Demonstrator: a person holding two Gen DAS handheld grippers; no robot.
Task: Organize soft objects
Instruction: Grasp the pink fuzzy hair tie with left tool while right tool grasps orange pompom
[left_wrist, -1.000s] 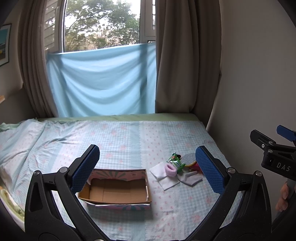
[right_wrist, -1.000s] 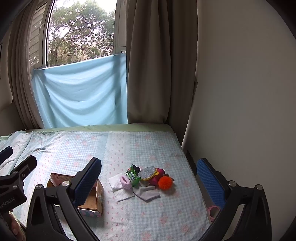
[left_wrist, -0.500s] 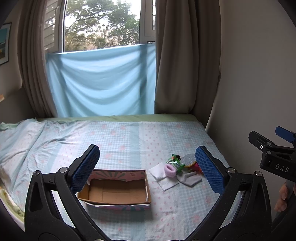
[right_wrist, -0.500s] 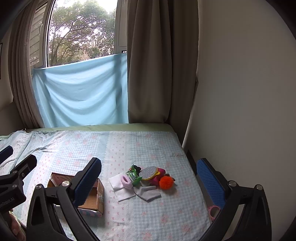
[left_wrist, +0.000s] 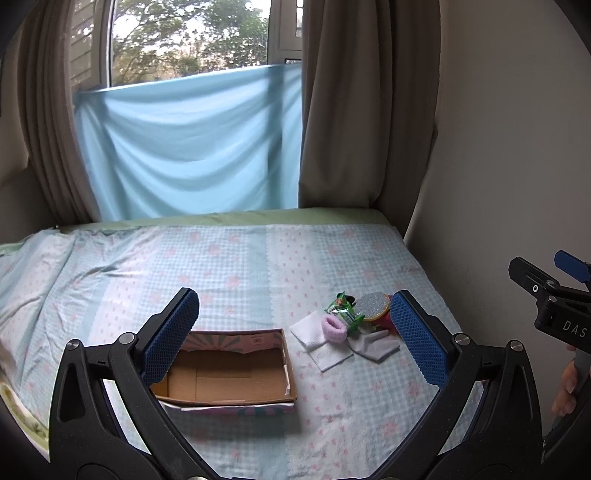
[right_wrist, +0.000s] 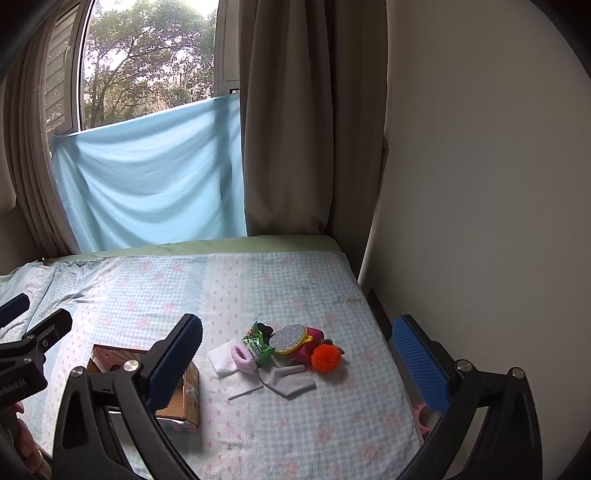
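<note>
A small heap of soft things lies on the bed: a pink scrunchie (right_wrist: 242, 359), white cloth squares (right_wrist: 236, 380), a grey sock (right_wrist: 288, 380), a green packet (right_wrist: 257, 343), a glittery grey pad (right_wrist: 288, 338) and an orange pom-pom (right_wrist: 325, 357). Left of the heap sits an open cardboard box (left_wrist: 225, 373), with nothing in it that I can see. My left gripper (left_wrist: 295, 338) hovers open well above and short of the box and heap. My right gripper (right_wrist: 299, 363) is open too, framing the heap from a distance. Neither holds anything.
The checked bedsheet (left_wrist: 258, 258) covers the bed up to a blue cloth (left_wrist: 192, 147) hung under the window, with brown curtains (right_wrist: 303, 129) beside it. A wall (right_wrist: 480, 184) runs along the bed's right edge. A hand (left_wrist: 567, 387) holds the other gripper at far right.
Both grippers have drifted slightly; the heap and box sit a little lower in the views. Nothing on the bed has moved.
</note>
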